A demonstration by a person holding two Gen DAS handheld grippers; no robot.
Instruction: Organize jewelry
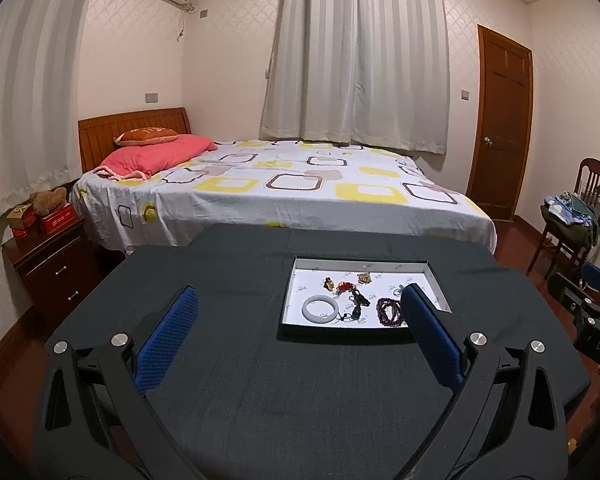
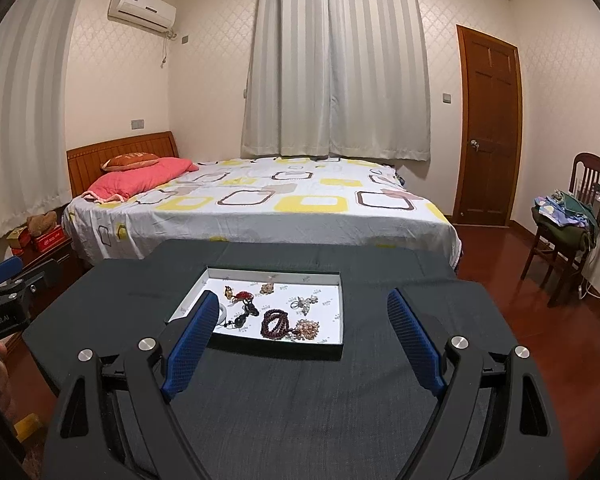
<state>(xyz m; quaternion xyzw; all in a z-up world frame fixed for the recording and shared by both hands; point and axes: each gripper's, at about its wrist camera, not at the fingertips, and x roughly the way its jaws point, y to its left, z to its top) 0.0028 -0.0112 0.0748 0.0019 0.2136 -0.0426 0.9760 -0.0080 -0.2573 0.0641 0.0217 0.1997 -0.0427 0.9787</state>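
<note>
A shallow box (image 1: 288,300) (image 2: 338,308) with a white floor lies on the dark grey table (image 1: 228,280) (image 2: 292,400). Inside lie a white bangle (image 1: 321,309), a dark red bead bracelet (image 1: 389,312) (image 2: 275,323), a black corded pendant (image 1: 358,304) (image 2: 246,312), a pearl-coloured bead cluster (image 2: 306,330), a silver piece (image 2: 304,304) and small gold and red charms (image 1: 338,286) (image 2: 238,294). My left gripper (image 1: 300,306) hangs open above the table in front of the box, nothing between its blue pads. My right gripper (image 2: 302,308) is likewise open and empty, short of the box.
Behind the table stands a bed (image 1: 284,192) with a patterned sheet and pink pillow. A wooden nightstand (image 1: 56,264) is at left; a chair (image 2: 568,220) piled with clothes and a wooden door (image 2: 488,128) at right. Each gripper shows at the edge of the other's view (image 1: 592,312) (image 2: 8,292).
</note>
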